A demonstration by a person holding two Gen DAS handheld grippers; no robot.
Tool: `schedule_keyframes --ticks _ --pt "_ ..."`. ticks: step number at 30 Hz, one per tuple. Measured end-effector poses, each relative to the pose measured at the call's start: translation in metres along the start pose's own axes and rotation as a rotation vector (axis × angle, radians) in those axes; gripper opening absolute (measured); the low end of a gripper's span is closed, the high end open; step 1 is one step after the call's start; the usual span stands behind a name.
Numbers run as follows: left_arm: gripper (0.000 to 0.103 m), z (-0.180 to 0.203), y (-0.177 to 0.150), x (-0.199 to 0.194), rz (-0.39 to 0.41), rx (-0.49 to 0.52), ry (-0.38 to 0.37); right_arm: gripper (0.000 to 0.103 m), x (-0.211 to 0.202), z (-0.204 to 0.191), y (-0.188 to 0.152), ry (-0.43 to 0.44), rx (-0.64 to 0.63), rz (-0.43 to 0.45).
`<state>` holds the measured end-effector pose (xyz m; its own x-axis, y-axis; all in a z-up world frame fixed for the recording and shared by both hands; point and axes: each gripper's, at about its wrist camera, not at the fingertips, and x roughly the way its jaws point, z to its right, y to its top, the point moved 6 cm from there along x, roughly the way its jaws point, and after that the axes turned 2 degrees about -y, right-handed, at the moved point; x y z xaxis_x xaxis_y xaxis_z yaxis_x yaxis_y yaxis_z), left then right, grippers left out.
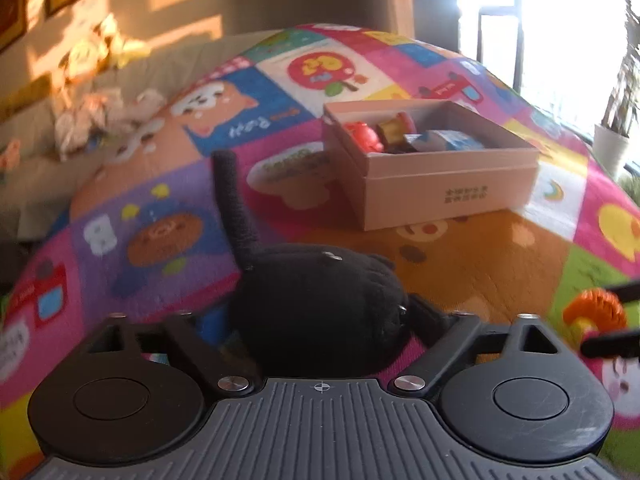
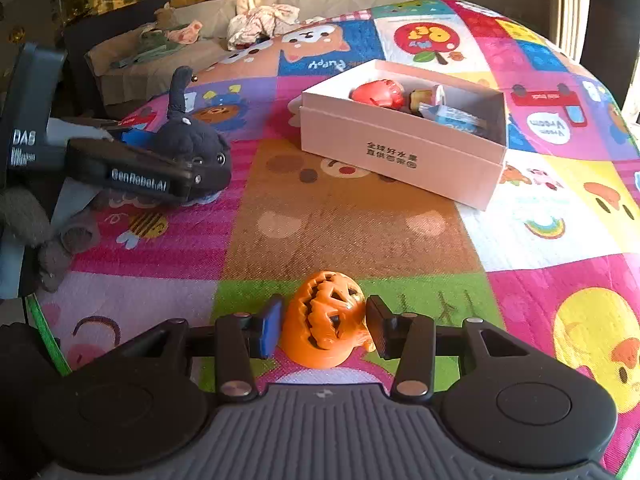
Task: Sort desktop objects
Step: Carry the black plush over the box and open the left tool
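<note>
the black plush cat sits on the patterned play mat, on the near left side of the pink cardboard box, and the left gripper has its jaws closed against the cat's body, tail sticking up beyond the fingers; the right wrist view shows the same clamp from the side. the orange pumpkin toy lies nearer than the box, straight out from its printed front wall, and the right gripper brackets it, jaws pressed to both flanks or very nearly so, the blue pad on one side. the step in hand looks like lifting both toys toward the box. to do it well, i'd judge each should rise straight up before travelling, high enough to clear the box's front wall, and the plush, being soft, wants a firm squeeze on the body, not the tail. the pumpkin is hard, rounded and full of cut-outs, so it could twist out if the pads sit off centre. inside the box already lie a red toy, a small gold-coloured piece and a blue and white carton, leaving free space mostly toward the box's left end, so the drop should aim there. the two arms converge on one box, so going one at a time avoids a knock. beyond the box, past the mat's far edge, are a sofa with crumpled clothes.
</note>
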<state>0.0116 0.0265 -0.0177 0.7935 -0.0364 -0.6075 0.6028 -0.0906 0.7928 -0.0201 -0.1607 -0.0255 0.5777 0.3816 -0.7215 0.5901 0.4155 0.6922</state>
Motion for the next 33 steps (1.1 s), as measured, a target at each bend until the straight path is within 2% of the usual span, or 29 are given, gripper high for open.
schedule_keyframes --ticks 4,7,11,14,17,20,25,28,31,33 --pt "0.090 0.007 0.015 -0.017 0.019 -0.036 -0.113 0.044 -0.016 0.009 0.010 -0.038 0.007 0.072" --pt "0.090 0.016 0.062 -0.045 0.182 0.013 -0.142 0.044 -0.045 0.027 0.036 -0.122 0.015 0.211" --pt "0.091 0.021 0.130 -0.072 0.396 0.006 -0.188 0.044 -0.096 0.055 0.078 -0.214 0.073 0.435" --pt "0.091 0.033 0.165 -0.063 0.460 0.032 -0.206 0.044 -0.118 0.073 0.096 -0.261 0.113 0.534" --pt "0.091 0.042 0.184 -0.031 0.406 0.015 -0.260 0.044 -0.117 0.084 0.099 -0.273 0.133 0.555" --pt "0.091 0.048 0.191 0.014 0.287 -0.054 -0.302 0.044 -0.105 0.092 0.092 -0.267 0.150 0.523" --pt "0.093 0.057 0.188 0.078 0.144 -0.113 -0.353 0.044 -0.082 0.107 0.081 -0.269 0.190 0.454" --pt "0.096 0.046 0.180 0.090 0.114 -0.146 -0.371 0.044 -0.075 0.110 0.076 -0.272 0.194 0.431" --pt "0.098 0.028 0.167 0.085 0.112 -0.180 -0.350 0.044 -0.071 0.116 0.065 -0.305 0.178 0.405" --pt "0.099 0.015 0.155 0.082 0.109 -0.187 -0.323 0.046 -0.069 0.131 0.052 -0.331 0.217 0.380"
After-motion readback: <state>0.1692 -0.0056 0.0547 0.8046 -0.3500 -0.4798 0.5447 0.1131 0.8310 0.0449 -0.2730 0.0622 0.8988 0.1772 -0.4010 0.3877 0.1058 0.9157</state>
